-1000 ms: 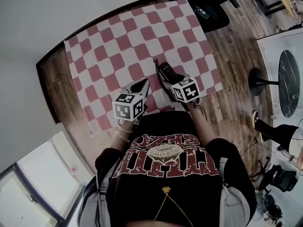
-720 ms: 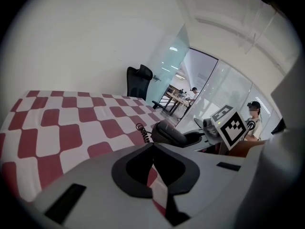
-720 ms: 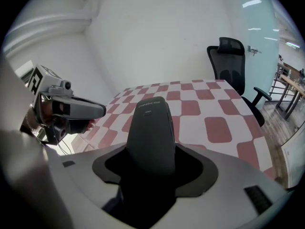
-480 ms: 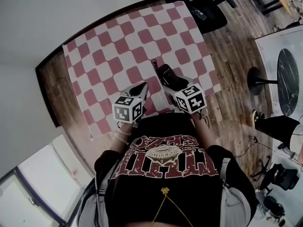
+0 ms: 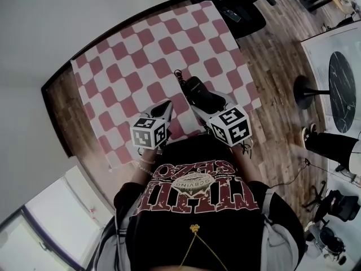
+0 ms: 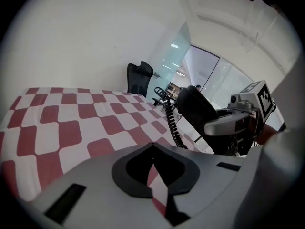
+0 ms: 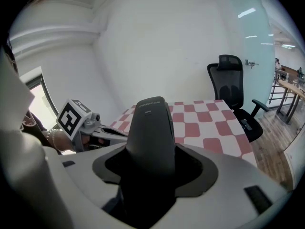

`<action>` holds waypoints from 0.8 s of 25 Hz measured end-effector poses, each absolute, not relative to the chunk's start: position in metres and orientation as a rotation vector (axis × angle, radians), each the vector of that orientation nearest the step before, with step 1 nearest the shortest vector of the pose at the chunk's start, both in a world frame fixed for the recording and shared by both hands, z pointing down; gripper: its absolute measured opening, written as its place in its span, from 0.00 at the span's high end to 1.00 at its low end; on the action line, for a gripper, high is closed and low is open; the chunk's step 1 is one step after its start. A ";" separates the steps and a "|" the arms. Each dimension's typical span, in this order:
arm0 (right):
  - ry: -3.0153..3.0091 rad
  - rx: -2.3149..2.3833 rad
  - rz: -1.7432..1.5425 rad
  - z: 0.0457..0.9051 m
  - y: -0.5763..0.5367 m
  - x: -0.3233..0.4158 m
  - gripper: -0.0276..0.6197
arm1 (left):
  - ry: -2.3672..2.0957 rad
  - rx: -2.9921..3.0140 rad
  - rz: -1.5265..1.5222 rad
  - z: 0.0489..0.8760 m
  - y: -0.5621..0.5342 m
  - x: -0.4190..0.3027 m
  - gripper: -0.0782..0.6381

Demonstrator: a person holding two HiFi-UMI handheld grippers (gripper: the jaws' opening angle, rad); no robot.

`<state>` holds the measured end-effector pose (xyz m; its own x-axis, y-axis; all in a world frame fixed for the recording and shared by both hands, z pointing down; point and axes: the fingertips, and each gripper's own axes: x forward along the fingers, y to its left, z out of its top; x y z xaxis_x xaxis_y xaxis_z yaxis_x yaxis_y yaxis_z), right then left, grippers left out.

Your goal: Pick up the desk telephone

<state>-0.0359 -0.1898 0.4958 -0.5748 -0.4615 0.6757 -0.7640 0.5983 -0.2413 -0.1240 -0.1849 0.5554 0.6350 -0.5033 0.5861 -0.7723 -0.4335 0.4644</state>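
A black telephone handset (image 5: 198,89) hangs above the near right part of the red-and-white checkered table (image 5: 141,55), its coiled cord (image 5: 181,79) trailing off the far end. My right gripper (image 5: 206,101) is shut on the handset, which fills the middle of the right gripper view (image 7: 150,128). My left gripper (image 5: 166,107) is to its left over the cloth, shut with nothing in it. In the left gripper view its jaws (image 6: 152,147) meet at the tip, with the handset (image 6: 198,109), the cord (image 6: 170,120) and the right gripper (image 6: 233,122) at the right.
A black office chair (image 5: 237,4) stands past the table's far right corner, also seen as the chair (image 7: 232,82). Wooden floor runs along the right, with a round dark table (image 5: 341,89) and a person's shoe (image 5: 310,135). The table's near edge lies just under both grippers.
My right gripper has drawn back toward me and risen with the handset in it. The left gripper has shifted slightly left and stays shut.
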 end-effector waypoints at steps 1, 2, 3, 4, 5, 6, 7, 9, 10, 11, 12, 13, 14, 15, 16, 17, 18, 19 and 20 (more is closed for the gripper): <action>-2.271 0.967 0.709 0.493 -0.189 -0.036 0.52 | -0.991 2.125 0.471 0.555 -0.185 -0.124 0.88; -2.277 0.967 0.710 0.490 -0.189 -0.037 0.52 | -0.990 2.127 0.471 0.554 -0.186 -0.123 0.88; -2.284 0.967 0.711 0.487 -0.189 -0.038 0.52 | -0.989 2.129 0.470 0.553 -0.186 -0.123 0.88; -2.290 0.966 0.712 0.484 -0.189 -0.039 0.52 | -0.989 2.130 0.466 0.553 -0.186 -0.122 0.88; -2.296 0.965 0.712 0.482 -0.188 -0.040 0.52 | -0.989 2.129 0.460 0.553 -0.187 -0.122 0.88; -2.301 0.963 0.713 0.479 -0.188 -0.041 0.52 | -0.992 2.128 0.453 0.553 -0.187 -0.122 0.88; -2.306 0.959 0.716 0.477 -0.187 -0.042 0.52 | -0.995 2.128 0.450 0.554 -0.187 -0.122 0.88; -2.317 0.947 0.719 0.472 -0.187 -0.045 0.52 | -0.998 2.128 0.448 0.554 -0.188 -0.123 0.88; -2.322 0.940 0.718 0.469 -0.187 -0.046 0.52 | -0.998 2.127 0.448 0.554 -0.189 -0.122 0.88; -2.327 0.933 0.714 0.466 -0.187 -0.047 0.52 | -0.997 2.126 0.448 0.554 -0.189 -0.122 0.88; -2.332 0.927 0.708 0.463 -0.186 -0.048 0.52 | -0.997 2.126 0.446 0.553 -0.188 -0.122 0.88; -2.338 0.922 0.701 0.460 -0.185 -0.049 0.52 | -0.996 2.125 0.443 0.553 -0.188 -0.121 0.88; -2.345 0.918 0.694 0.458 -0.185 -0.050 0.52 | -0.994 2.125 0.438 0.551 -0.188 -0.121 0.88; -2.353 0.914 0.687 0.455 -0.185 -0.050 0.52 | -0.991 2.125 0.433 0.549 -0.188 -0.121 0.88; -2.360 0.912 0.681 0.452 -0.185 -0.051 0.52 | -0.988 2.126 0.428 0.546 -0.189 -0.121 0.88; -2.367 0.911 0.675 0.450 -0.185 -0.051 0.52 | -0.989 2.127 0.422 0.545 -0.190 -0.121 0.88; -2.372 0.910 0.669 0.447 -0.186 -0.052 0.52 | -0.990 2.130 0.413 0.545 -0.191 -0.120 0.88; -2.375 0.908 0.663 0.444 -0.186 -0.052 0.52 | -0.989 2.136 0.402 0.546 -0.192 -0.120 0.88; -2.378 0.906 0.658 0.442 -0.186 -0.052 0.52 | -0.987 2.141 0.396 0.547 -0.192 -0.120 0.88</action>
